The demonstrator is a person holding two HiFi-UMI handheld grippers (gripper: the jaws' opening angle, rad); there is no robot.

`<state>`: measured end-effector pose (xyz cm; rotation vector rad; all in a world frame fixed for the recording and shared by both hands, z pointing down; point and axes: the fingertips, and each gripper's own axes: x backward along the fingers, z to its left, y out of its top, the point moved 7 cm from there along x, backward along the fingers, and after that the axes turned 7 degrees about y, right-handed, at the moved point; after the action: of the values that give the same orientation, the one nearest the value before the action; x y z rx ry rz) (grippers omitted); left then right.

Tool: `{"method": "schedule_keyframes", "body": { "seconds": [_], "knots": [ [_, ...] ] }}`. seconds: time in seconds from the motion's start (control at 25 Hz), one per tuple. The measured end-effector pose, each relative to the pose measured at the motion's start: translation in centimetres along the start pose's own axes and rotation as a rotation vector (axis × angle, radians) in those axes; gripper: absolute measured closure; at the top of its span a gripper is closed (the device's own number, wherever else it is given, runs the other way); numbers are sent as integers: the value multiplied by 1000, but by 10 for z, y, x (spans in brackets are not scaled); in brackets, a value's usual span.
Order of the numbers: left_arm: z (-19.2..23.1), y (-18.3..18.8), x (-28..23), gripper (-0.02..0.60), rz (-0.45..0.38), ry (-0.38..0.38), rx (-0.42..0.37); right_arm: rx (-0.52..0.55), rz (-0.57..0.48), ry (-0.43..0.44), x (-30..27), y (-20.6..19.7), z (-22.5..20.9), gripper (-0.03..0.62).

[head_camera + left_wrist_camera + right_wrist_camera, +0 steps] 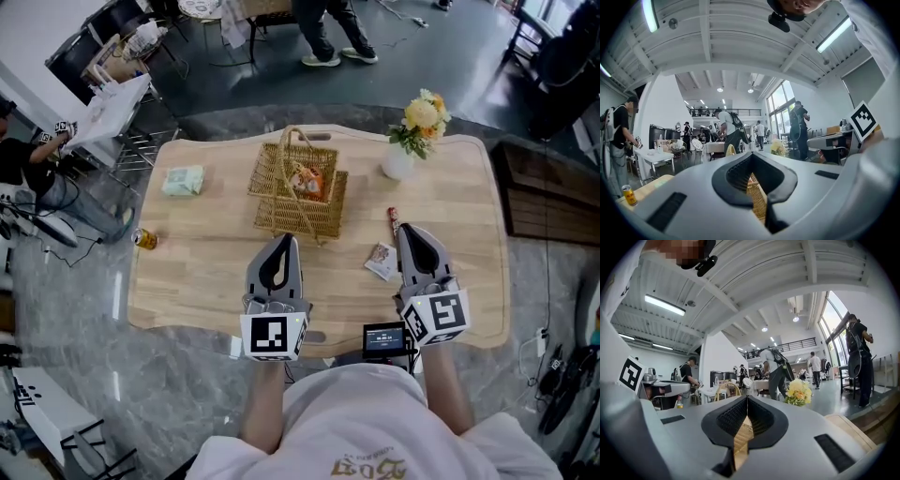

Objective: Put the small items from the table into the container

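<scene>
A wicker basket (pixel 298 192) with a tall handle stands mid-table, and something orange lies inside it. Loose on the wooden table (pixel 216 281) are a green packet (pixel 183 180), a small can (pixel 145 239) at the left edge, a pale snack packet (pixel 382 260) and a thin red stick (pixel 394 220). My left gripper (pixel 278 246) hovers in front of the basket, shut and empty. My right gripper (pixel 410 234) is just right of the snack packet, also shut with nothing in it. In the left gripper view the basket (pixel 757 197) shows through the gap behind the left gripper's (pixel 752 157) closed tips.
A white vase of yellow flowers (pixel 398 159) stands at the back right of the table. A small device with a screen (pixel 384 339) sits at the front edge. Several people, chairs and other tables fill the room beyond.
</scene>
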<state>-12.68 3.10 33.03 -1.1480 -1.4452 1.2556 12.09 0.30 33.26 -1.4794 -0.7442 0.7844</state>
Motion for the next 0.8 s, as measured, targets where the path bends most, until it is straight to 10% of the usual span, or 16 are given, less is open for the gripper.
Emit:
{"method": "schedule_keyframes", "body": {
  "seconds": [0.8],
  "knots": [
    [-44, -77, -39, 588, 197, -122, 10, -58, 212, -30, 5, -89, -39, 576]
  ]
}}
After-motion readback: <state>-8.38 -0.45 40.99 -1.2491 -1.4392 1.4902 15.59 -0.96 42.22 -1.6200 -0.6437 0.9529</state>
